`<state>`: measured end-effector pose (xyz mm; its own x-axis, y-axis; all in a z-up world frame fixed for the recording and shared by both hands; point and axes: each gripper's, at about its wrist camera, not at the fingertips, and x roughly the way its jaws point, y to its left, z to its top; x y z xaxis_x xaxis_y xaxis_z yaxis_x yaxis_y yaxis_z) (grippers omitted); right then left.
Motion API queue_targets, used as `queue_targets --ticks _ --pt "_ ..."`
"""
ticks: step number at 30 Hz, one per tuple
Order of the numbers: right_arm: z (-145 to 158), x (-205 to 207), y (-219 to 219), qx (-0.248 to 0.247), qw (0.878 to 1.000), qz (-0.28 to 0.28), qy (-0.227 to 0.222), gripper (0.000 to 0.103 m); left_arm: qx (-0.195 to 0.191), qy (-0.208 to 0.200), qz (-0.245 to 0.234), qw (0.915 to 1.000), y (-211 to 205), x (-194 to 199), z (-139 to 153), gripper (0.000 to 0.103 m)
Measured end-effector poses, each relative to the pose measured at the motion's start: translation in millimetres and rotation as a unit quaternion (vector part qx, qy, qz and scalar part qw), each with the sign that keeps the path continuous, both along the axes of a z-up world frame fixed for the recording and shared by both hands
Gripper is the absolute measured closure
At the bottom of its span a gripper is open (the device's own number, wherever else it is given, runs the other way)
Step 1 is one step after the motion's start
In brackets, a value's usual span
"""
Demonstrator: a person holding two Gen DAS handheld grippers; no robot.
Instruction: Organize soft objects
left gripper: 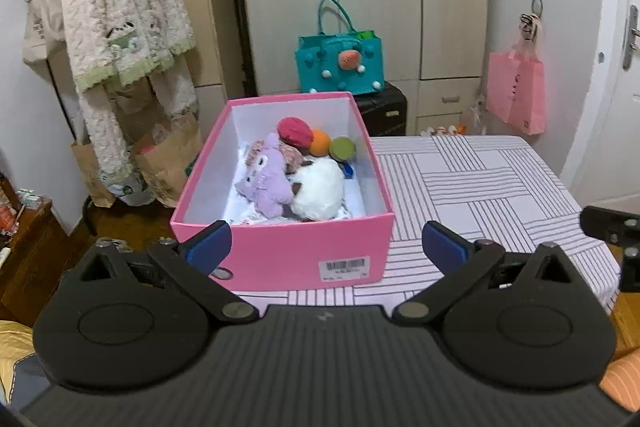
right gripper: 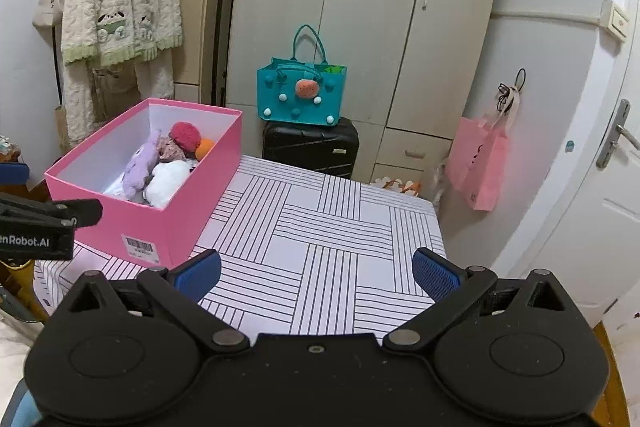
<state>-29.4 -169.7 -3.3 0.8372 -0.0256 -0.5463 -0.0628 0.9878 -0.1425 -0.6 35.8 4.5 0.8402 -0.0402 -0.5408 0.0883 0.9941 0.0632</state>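
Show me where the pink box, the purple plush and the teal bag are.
pink box [left gripper: 280, 251]: left wrist view, on its near outer wall.
purple plush [left gripper: 268, 175]: left wrist view, on the middle of its body.
teal bag [right gripper: 300, 95]: right wrist view, on its front panel.

The pink rectangular cardboard box [left gripper: 288, 255] has a smooth matt outside, a plain white inside and a white paper barcode label [left gripper: 346, 265]. In it lie a fluffy lilac plush toy [left gripper: 266, 183], a fuzzy white plush toy [left gripper: 318, 189] and a rough knitted red ball [left gripper: 295, 131]. The table wears a smooth striped white cloth [right gripper: 332, 239]. Both grippers are matt black plastic, and their fingers carry finely textured blue pads [right gripper: 434, 275].
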Motion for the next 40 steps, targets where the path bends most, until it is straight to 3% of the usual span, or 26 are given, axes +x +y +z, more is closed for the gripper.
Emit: queue_targets --ticks 11,24,40 --pt "2 3 -3 -0.002 1.000 -0.019 -0.007 0.000 0.011 -0.012 0.010 0.9998 0 0 1 0.000" --pt "-8 5 -7 -0.003 0.998 -0.057 -0.015 0.000 -0.003 -0.004 0.008 1.0000 3 4 -3 0.000" --pt "-10 7 -7 -0.005 0.998 -0.056 -0.018 0.000 0.010 -0.018 0.006 0.9998 0 2 -3 0.000"
